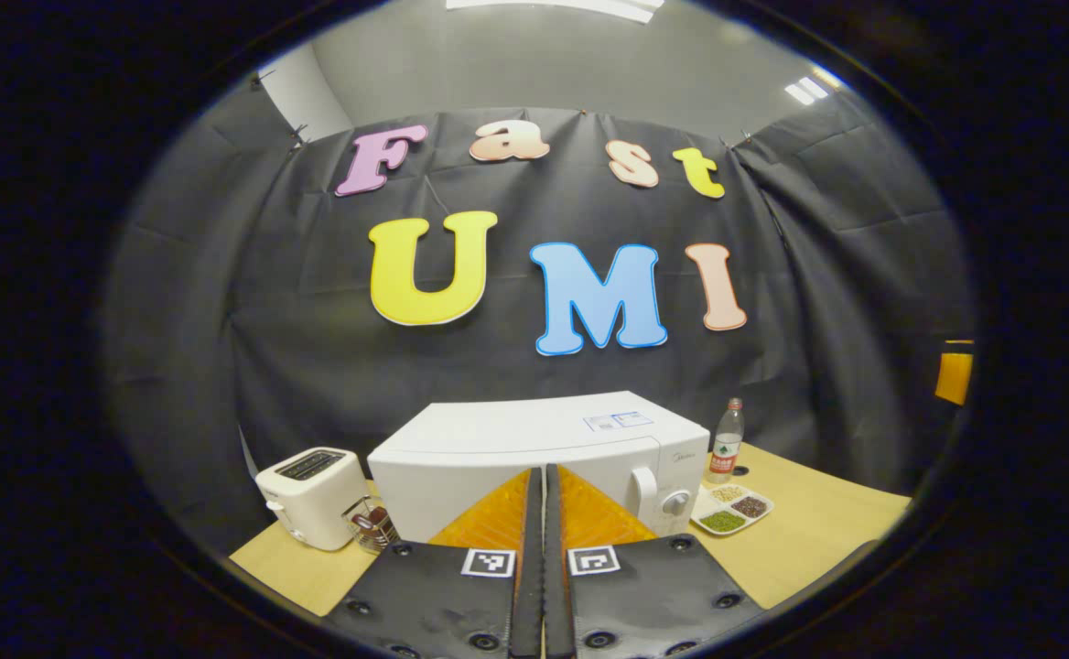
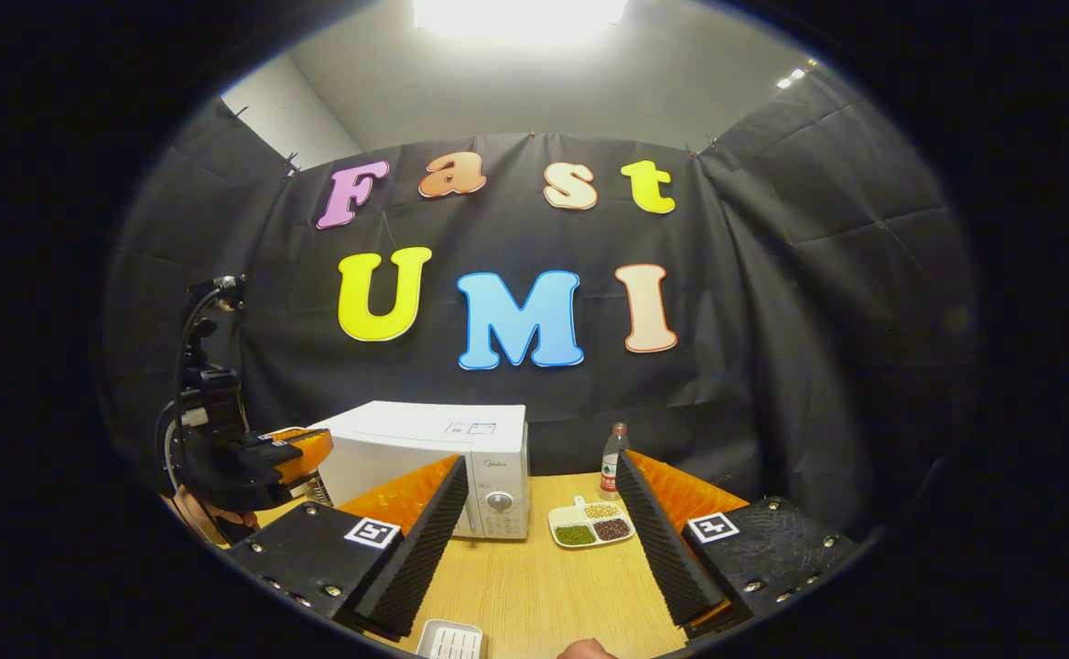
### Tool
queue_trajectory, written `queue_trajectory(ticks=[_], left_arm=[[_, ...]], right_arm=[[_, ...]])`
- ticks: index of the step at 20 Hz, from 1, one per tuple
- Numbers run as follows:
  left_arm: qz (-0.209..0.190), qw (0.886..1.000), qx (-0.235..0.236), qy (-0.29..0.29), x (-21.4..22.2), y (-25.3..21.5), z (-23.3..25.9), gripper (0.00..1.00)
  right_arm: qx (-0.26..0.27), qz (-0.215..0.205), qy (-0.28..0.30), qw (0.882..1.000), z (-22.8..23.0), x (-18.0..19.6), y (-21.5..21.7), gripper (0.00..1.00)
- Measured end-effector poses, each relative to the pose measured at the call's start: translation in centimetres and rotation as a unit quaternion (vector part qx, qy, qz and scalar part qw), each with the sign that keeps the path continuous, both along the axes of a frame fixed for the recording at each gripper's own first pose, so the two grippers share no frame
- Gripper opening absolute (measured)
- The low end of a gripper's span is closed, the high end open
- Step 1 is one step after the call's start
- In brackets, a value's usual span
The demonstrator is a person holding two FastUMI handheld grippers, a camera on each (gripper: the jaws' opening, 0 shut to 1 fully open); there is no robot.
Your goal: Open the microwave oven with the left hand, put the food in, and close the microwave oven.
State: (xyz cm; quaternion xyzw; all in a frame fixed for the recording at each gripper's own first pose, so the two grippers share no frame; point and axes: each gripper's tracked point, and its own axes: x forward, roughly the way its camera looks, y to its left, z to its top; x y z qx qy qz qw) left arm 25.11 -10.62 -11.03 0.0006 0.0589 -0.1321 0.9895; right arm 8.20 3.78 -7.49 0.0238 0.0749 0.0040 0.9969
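Start of task: microwave (image 1: 534, 462) sits shut at far table edge, food dish (image 2: 592, 523) just right of it. Left gripper (image 1: 544, 549) pinched narrow, aimed at door; right gripper (image 2: 534, 540) spread wide, empty, prob. ready for dish.

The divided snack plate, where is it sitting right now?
In the right gripper view, the divided plate sits on the wooden table, just right of the microwave, in front of the water bottle.

Likely a lab booth, black cloth wall (image 2: 772, 302), wooden table (image 2: 534, 586), microwave oven (image 1: 534, 448)
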Motion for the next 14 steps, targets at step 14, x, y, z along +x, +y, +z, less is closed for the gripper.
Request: queue_trajectory(ticks=[14], left_arm=[[0.048,0.998,0.008,-0.037,-13.6,2.6,7.7,0.07]], right_arm=[[0.011,0.027,-0.02,0.999,2.2,-6.3,-4.0,0.98]])
